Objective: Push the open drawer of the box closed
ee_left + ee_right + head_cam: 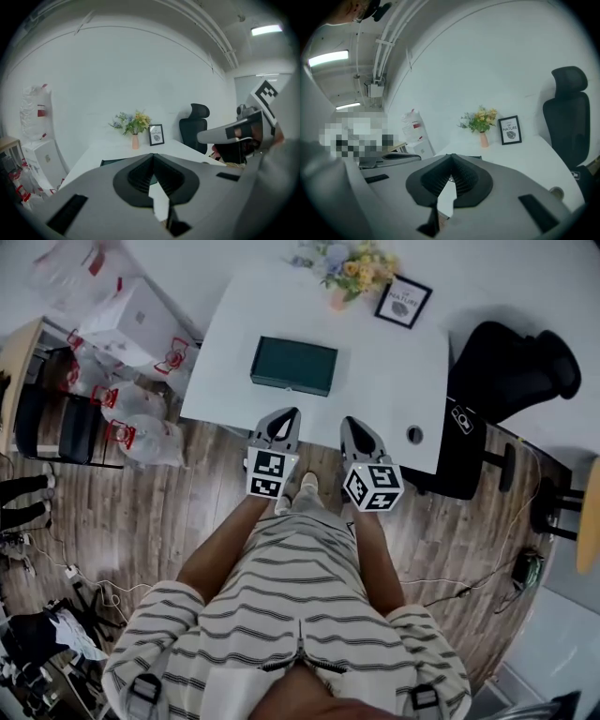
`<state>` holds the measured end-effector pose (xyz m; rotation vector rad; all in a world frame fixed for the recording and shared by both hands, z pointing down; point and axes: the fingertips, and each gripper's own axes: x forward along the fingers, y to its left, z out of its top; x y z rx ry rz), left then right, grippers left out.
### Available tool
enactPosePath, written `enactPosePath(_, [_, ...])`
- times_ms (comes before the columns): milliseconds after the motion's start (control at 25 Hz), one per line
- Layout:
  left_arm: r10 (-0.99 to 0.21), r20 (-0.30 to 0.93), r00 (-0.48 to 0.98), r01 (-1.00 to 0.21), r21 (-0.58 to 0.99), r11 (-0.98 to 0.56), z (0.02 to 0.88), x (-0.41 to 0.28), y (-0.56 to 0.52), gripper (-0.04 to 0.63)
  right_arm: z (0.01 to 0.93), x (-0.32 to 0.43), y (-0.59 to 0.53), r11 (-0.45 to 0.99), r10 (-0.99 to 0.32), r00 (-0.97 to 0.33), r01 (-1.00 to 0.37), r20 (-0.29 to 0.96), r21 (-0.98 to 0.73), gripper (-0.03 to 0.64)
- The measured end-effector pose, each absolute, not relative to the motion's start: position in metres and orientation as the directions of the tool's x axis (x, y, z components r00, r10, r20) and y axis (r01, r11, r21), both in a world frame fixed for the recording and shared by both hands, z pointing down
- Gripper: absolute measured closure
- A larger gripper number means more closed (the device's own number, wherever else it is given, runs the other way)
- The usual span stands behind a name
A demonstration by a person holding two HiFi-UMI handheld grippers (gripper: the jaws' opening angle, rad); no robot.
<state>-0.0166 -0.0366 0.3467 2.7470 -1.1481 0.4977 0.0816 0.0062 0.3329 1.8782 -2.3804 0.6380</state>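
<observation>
A dark green box (293, 366) lies flat on the white table (384, 381); no open drawer shows from above. In the left gripper view only a sliver of the box (110, 162) peeks over the jaws. My left gripper (289, 414) hovers at the table's near edge, just short of the box, jaws shut and empty. My right gripper (351, 423) hangs beside it to the right, also shut with nothing between the tips. Both point toward the table. The left gripper (153, 156) and right gripper (451, 157) show their pads pressed together.
A vase of flowers (344, 266) and a framed picture (403, 302) stand at the table's far side. A black office chair (511, 367) sits to the right. Plastic bags and a white box (131, 320) crowd the floor at left. A round cable hole (414, 434) marks the table.
</observation>
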Motion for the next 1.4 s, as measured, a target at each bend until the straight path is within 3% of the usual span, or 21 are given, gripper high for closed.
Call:
enactPosePath(520, [-0.641, 0.221, 0.735, -0.653, -0.024, -0.757, 0.284, 0.004, -0.012, 0.594, 0.278, 0.107, 0.039, 0.153, -0.961, -0.198, -0.962, 0.191, -0.226, 0.617])
enactPosePath(1400, [-0.620, 0.187, 0.762, -0.626, -0.033, -0.779, 0.273, 0.011, -0.005, 0.594, 0.265, 0.119, 0.049, 0.100, -0.981, -0.129, -0.976, 0.147, -0.192, 0.617])
